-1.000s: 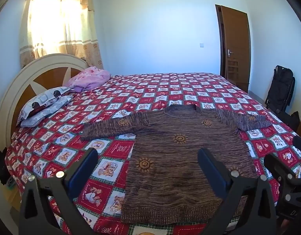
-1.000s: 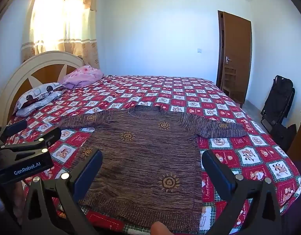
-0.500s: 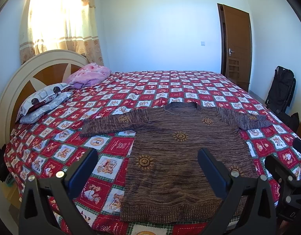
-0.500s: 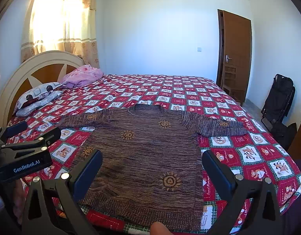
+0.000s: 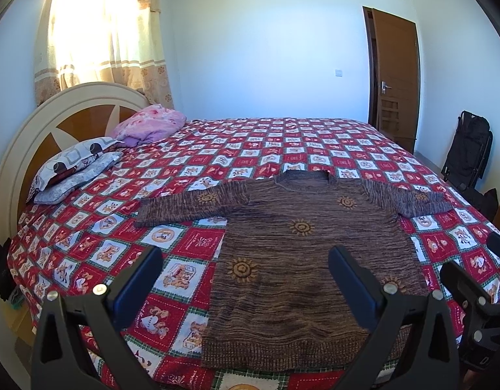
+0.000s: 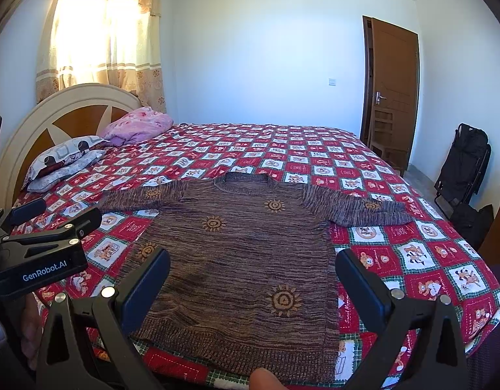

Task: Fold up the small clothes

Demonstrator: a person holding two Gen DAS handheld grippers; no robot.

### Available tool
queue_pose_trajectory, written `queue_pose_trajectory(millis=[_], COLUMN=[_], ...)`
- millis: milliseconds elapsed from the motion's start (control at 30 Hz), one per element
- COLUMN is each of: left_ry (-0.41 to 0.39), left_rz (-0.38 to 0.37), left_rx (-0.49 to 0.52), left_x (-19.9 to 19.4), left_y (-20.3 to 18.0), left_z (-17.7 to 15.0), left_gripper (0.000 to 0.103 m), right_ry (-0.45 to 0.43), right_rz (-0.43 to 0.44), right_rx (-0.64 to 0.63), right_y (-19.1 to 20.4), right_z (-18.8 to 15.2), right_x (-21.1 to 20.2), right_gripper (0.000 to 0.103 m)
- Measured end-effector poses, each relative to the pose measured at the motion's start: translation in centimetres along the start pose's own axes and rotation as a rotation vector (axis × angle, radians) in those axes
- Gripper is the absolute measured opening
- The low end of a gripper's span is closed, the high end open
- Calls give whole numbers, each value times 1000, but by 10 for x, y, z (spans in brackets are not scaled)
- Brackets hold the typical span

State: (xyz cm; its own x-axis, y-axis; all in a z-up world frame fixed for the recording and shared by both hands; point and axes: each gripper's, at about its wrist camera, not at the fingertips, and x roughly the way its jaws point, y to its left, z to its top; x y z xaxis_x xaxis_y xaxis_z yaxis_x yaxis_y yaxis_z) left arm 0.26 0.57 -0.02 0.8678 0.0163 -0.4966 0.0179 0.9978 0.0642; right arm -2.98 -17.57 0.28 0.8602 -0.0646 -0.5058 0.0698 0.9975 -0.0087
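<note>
A brown knitted sweater (image 5: 302, 260) (image 6: 250, 253) with orange sun motifs lies flat on the bed, front up, both sleeves spread sideways, hem toward me. My left gripper (image 5: 243, 279) hovers open above the hem's left part, holding nothing. My right gripper (image 6: 253, 279) is open too, over the hem's middle, empty. In the right wrist view the left gripper's body (image 6: 38, 253) shows at the left edge; in the left wrist view the right gripper's body (image 5: 471, 295) shows at the right edge.
The bed has a red checked quilt (image 5: 282, 149) and a round headboard (image 5: 55, 120) on the left. Pillows (image 5: 74, 165) and a pink bundle (image 5: 149, 126) lie near it. A door (image 5: 393, 78) and a black bag (image 5: 467, 149) stand at right.
Both views have drifted slightly; the sweater sits a little lower and the grippers stay open. The sweater has not moved on the bed.
</note>
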Motion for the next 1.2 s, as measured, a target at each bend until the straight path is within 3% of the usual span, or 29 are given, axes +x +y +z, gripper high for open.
queue_pose_trajectory(millis=[1200], left_ry=[3], left_rz=[-9], left_rx=[-4], left_x=[1], left_y=[3], left_z=[-5], left_gripper=[103], right_ry=[5], right_rz=[2], right_rx=[-2], right_y=[6], right_z=[-5], right_x=[0], right_gripper=[102])
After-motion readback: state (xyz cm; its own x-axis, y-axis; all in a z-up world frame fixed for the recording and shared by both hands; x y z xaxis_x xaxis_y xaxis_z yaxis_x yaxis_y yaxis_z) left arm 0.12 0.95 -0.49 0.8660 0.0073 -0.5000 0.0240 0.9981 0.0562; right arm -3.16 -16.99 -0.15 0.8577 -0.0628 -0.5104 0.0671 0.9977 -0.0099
